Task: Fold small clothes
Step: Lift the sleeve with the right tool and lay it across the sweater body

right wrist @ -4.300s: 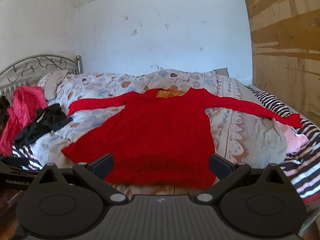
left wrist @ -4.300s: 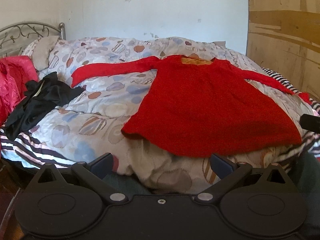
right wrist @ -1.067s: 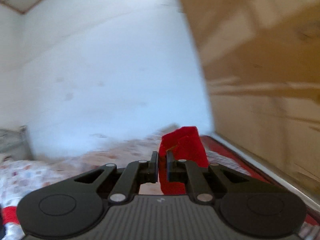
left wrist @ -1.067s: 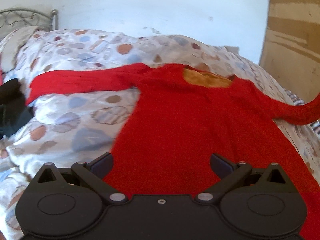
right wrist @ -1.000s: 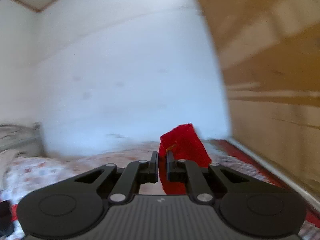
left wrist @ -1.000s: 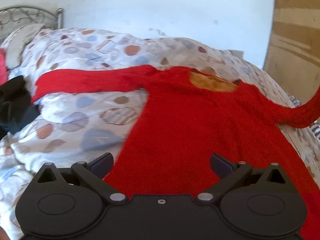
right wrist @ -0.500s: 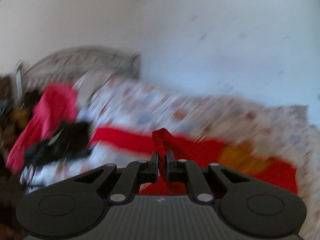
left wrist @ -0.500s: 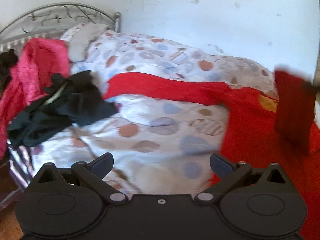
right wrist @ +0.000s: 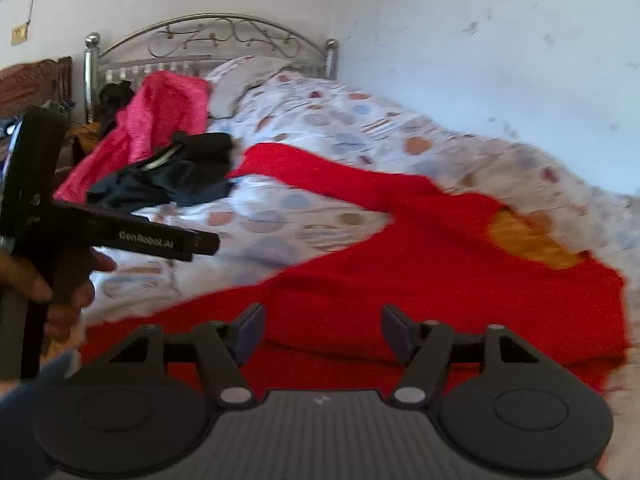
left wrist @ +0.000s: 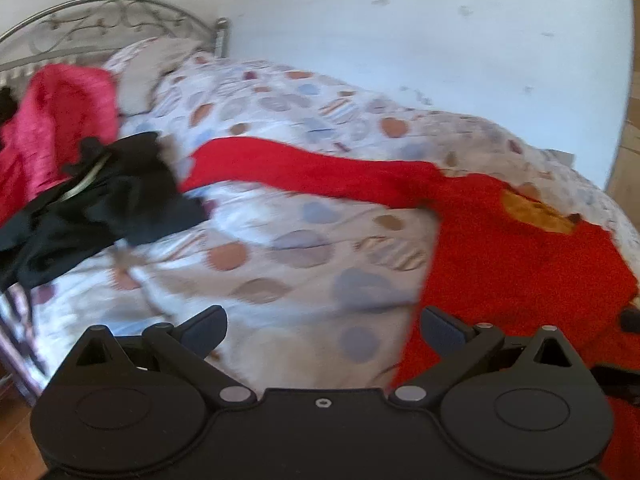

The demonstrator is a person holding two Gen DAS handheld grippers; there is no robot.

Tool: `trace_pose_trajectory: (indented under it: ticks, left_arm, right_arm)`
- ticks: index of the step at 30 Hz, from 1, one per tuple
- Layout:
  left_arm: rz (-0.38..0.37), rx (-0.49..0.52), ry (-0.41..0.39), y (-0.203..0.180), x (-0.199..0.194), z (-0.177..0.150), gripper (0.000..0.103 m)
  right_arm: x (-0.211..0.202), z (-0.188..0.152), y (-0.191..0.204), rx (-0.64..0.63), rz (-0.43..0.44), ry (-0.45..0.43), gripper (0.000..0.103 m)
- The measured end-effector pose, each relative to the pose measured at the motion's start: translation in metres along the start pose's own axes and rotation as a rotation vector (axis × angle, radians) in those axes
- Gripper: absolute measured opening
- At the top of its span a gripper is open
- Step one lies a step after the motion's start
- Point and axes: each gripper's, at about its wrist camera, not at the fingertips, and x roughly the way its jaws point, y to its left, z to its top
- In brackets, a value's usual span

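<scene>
A red long-sleeved sweater (right wrist: 420, 264) lies flat on the bed, its orange inner collar (right wrist: 528, 242) at the right. Its left sleeve (left wrist: 304, 174) stretches out toward the black clothes. Its right sleeve lies folded across the body, making a thick edge near my right gripper. My right gripper (right wrist: 322, 330) is open and empty just above the sweater's body. My left gripper (left wrist: 322, 326) is open and empty over the quilt, left of the sweater (left wrist: 520, 264). The left gripper's body also shows in the right wrist view (right wrist: 120, 236), held by a hand.
A dotted white quilt (left wrist: 280, 248) covers the bed. A black garment pile (left wrist: 100, 200) and a pink garment (left wrist: 52, 120) lie at the left, also in the right wrist view (right wrist: 172, 176). A metal headboard (right wrist: 212, 40) stands behind, a white wall (right wrist: 500, 40) at the right.
My right gripper carried the sweater's right sleeve across the body, then opened and let it go. Both views swung left toward the headboard and the left sleeve.
</scene>
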Motion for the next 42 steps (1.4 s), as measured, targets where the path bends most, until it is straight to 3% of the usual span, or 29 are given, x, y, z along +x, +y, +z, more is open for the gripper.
trace_pose_trajectory:
  ticks: [2, 8, 11, 12, 16, 20, 23, 25, 27, 31, 34, 36, 39, 41, 42]
  left_arm:
    - [-0.031, 0.024, 0.003, -0.016, 0.011, 0.002, 0.102]
    - [-0.093, 0.068, 0.060, -0.063, 0.052, 0.003, 0.102]
    - [-0.080, 0.090, 0.071, -0.077, 0.063, -0.003, 0.102]
    - [-0.077, 0.096, 0.072, -0.079, 0.066, -0.006, 0.102]
    - [-0.086, 0.122, 0.088, -0.084, 0.077, -0.025, 0.102]
    - [-0.109, 0.074, 0.059, -0.075, 0.079, -0.035, 0.103]
    - [-0.128, 0.037, 0.072, -0.069, 0.082, -0.035, 0.103]
    - [-0.128, 0.036, 0.073, -0.069, 0.083, -0.035, 0.103]
    - [-0.125, 0.039, 0.070, -0.069, 0.083, -0.036, 0.103]
    - [-0.126, 0.036, 0.066, -0.069, 0.084, -0.037, 0.103]
    - [-0.130, 0.032, 0.068, -0.067, 0.085, -0.037, 0.103]
    - [-0.132, 0.029, 0.068, -0.067, 0.085, -0.038, 0.103]
    - [-0.129, 0.032, 0.067, -0.067, 0.085, -0.038, 0.103]
    - [-0.125, 0.035, 0.066, -0.067, 0.086, -0.038, 0.103]
    - [-0.123, 0.036, 0.065, -0.068, 0.085, -0.038, 0.103]
  right_arm:
    - [-0.008, -0.006, -0.023, 0.013, -0.102, 0.004, 0.089]
    - [-0.017, -0.034, -0.118, 0.174, -0.401, 0.079, 0.087]
    - [-0.009, -0.050, -0.158, 0.238, -0.508, 0.114, 0.060]
    - [-0.003, -0.054, -0.169, 0.258, -0.516, 0.122, 0.052]
    - [0.026, -0.061, -0.201, 0.255, -0.549, 0.133, 0.039]
    - [0.050, -0.064, -0.213, 0.225, -0.514, 0.120, 0.035]
    - [0.065, -0.057, -0.206, 0.126, -0.514, 0.125, 0.032]
    - [0.069, -0.056, -0.201, 0.060, -0.504, 0.124, 0.012]
    - [0.069, -0.055, -0.198, 0.052, -0.517, 0.127, 0.007]
    - [0.056, -0.066, -0.202, 0.129, -0.545, 0.165, 0.003]
    - [0.044, -0.081, -0.225, 0.303, -0.576, 0.172, 0.000]
    - [0.034, -0.091, -0.240, 0.416, -0.508, 0.136, 0.000]
    - [0.024, -0.086, -0.236, 0.390, -0.481, 0.087, 0.000]
    - [0.025, -0.078, -0.228, 0.337, -0.489, 0.087, 0.006]
    - [0.028, -0.076, -0.225, 0.308, -0.483, 0.100, 0.015]
